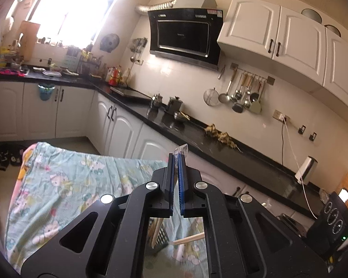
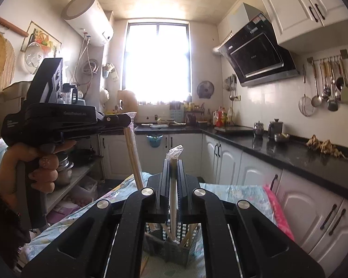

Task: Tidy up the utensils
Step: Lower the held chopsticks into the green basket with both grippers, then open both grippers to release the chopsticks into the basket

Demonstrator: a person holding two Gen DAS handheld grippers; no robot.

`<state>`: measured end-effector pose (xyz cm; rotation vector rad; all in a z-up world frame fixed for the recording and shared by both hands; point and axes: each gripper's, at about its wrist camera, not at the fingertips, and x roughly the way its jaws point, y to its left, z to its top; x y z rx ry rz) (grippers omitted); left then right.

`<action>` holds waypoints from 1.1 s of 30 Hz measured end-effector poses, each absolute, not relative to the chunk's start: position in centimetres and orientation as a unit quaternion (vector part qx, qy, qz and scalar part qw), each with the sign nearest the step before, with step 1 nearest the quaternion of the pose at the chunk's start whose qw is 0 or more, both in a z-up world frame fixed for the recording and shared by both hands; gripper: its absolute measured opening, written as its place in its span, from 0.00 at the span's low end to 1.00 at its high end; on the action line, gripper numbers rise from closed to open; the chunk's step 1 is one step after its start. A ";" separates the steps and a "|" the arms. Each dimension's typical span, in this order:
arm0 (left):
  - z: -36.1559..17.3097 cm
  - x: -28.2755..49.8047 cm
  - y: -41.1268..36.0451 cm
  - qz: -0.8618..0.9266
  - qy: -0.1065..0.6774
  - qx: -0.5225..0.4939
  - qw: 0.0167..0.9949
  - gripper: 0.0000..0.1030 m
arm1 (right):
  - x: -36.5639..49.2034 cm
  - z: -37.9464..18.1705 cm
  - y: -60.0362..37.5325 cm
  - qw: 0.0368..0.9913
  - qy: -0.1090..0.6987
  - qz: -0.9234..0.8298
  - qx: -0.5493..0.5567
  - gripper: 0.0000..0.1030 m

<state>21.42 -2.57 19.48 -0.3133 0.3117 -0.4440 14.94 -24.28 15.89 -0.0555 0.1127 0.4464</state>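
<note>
Your left tool (image 1: 176, 162) is clamped on the plastic-wrapped top of a pair of chopsticks (image 2: 133, 157), which hang down from it toward the floral cloth (image 1: 65, 185). Your right tool (image 2: 173, 169) is closed on another wrapped pair of chopsticks (image 2: 173, 206), held upright with the lower end down in the dark slotted basket (image 2: 188, 252) standing on the cloth.

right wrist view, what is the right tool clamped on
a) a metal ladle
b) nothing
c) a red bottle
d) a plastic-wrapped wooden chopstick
d: the right tool is shut on a pale plastic-wrapped wooden chopstick, wrapper poking out past the fingertips, standing over the dark slotted utensil basket.
</note>
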 end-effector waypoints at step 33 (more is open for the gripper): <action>13.8 26.2 0.1 -0.117 0.150 -0.133 0.973 0.01 | 22.2 9.9 -22.7 0.974 0.112 0.197 -0.021 0.06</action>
